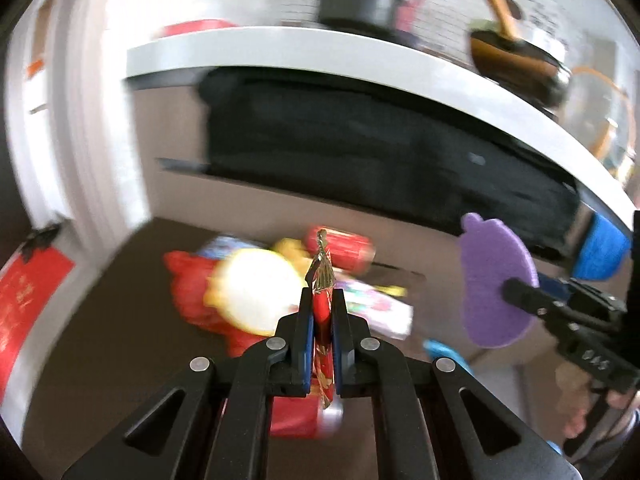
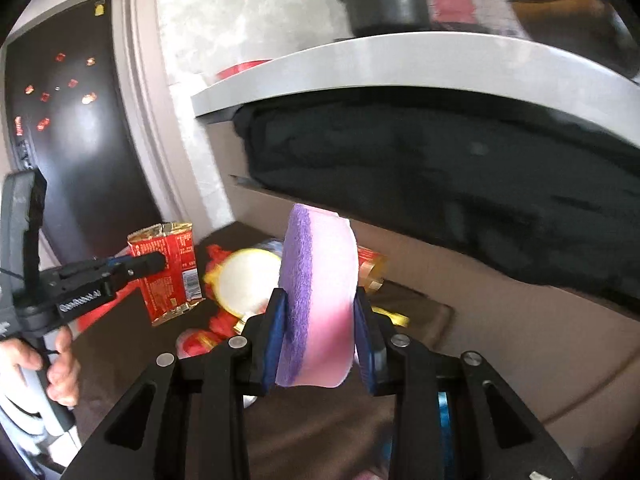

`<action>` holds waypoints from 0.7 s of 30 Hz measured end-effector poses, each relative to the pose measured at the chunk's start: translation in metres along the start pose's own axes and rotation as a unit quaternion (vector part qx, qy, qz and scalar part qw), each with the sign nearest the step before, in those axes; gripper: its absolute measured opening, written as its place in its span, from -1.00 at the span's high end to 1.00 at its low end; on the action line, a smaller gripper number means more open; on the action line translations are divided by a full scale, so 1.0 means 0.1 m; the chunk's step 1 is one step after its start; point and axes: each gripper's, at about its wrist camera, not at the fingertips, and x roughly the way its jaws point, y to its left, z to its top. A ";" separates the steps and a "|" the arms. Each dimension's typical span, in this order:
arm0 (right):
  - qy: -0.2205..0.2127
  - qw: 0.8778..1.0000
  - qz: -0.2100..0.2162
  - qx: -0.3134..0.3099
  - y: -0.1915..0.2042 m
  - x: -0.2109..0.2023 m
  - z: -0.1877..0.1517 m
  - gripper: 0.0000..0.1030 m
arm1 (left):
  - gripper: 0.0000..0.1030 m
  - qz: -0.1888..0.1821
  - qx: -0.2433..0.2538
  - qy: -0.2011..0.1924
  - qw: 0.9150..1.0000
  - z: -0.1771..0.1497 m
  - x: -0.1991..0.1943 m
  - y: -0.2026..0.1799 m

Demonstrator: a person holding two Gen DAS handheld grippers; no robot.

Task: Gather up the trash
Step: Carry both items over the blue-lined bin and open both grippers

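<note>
My left tool [image 1: 322, 300] held a red and gold wrapper [image 1: 323, 280] pinched edge-on between its blue pads [image 1: 307, 344], the crimped gold end sticking up past the tips. Seen from the right wrist camera, the same wrapper [image 2: 168, 268] hung flat and upright in that tool [image 2: 154, 263], with my hand [image 2: 56, 364] gripping the handle below.

My right tool [image 2: 318, 308] was clamped on a sponge [image 2: 320, 296], purple scouring face to the left and pink foam to the right, standing on edge between the pads. From the left wrist camera the sponge [image 1: 494, 280] showed its purple face, held up to the right by that tool [image 1: 516, 292].

Beyond both tools, a heap of trash [image 1: 256, 288] lay on a dark brown floor [image 1: 100, 340]: red packets, a pale round lid and a red can [image 1: 344, 248], all blurred.

Farther off, a black bag [image 1: 360, 140] hung under the edge of a white worktop [image 1: 280, 48]. On the worktop stood a black pot [image 1: 356, 2] and, to the right, a pan [image 1: 516, 60] with a wooden handle.
</note>
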 end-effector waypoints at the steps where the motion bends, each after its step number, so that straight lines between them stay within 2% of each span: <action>1: 0.000 1.000 -0.012 0.002 -0.09 -0.08 -0.05 0.44 | 0.86 -0.015 0.013 0.003 1.000 -0.03 0.04 -0.20; 5: 0.011 0.998 -0.053 0.015 -0.47 -0.36 -0.28 0.43 | 0.86 -0.063 0.036 0.030 0.997 -0.21 0.26 -0.77; 8: 0.023 0.995 -0.091 0.028 -0.80 -0.55 -0.51 0.43 | 0.86 -0.092 0.051 0.072 0.992 -0.45 0.52 -1.21; 13: 0.044 0.990 -0.121 0.062 -1.29 -0.67 -0.87 0.43 | 0.86 -0.117 0.065 0.128 0.983 -0.77 0.94 -1.70; 18: 0.083 0.983 -0.126 0.103 -1.69 -0.43 -1.20 0.43 | 0.86 -0.118 0.066 0.197 0.971 -1.06 1.54 -2.00; 21: 0.112 0.978 -0.126 0.124 -1.87 -0.19 -1.44 0.43 | 0.86 -0.120 0.051 0.247 0.960 -1.23 1.96 -2.08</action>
